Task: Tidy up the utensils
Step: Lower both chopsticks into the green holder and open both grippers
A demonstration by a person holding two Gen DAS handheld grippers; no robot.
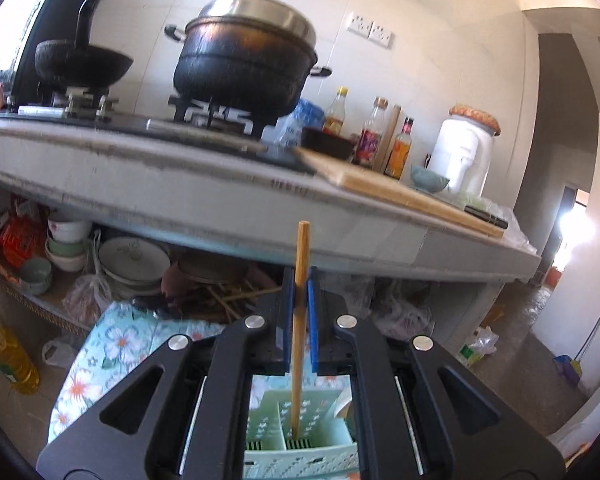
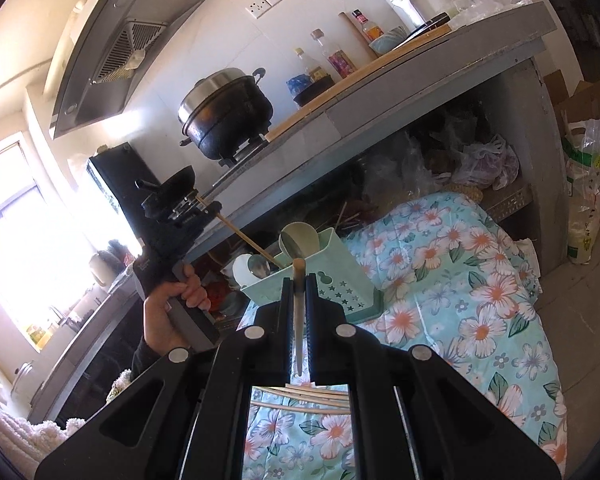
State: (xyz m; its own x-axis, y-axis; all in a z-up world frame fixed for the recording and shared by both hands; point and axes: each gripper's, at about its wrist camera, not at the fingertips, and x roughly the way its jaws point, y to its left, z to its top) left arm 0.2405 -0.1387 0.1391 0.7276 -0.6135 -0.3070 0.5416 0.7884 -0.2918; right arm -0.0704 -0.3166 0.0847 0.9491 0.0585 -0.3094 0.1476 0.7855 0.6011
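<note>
The left gripper is clamped tight on a long bamboo chopstick, and the stick's lower tip is already dipping into a compartment of the pale green perforated plastic utensil holder directly underneath. From the right wrist view, that same chopstick slants down from the left gripper towards the holder's mouth, where a pale ceramic spoon and a metal spoon already stand.

The right gripper is pinched shut on a pale, cream-coloured utensil handle that runs up between its pads; what kind of utensil it is, I cannot tell. It hovers near the holder's front wall. More bamboo chopsticks lie loose on the floral turquoise cloth below it.

Now the risks. The chopstick is gripped high up its length and goes in at a slant, so a careless release could let it tip against the spoons or snag a divider. The holder sits on soft cloth, so a sideways push from either tool could topple it. And both grippers crowd one opening: they may collide.
</note>
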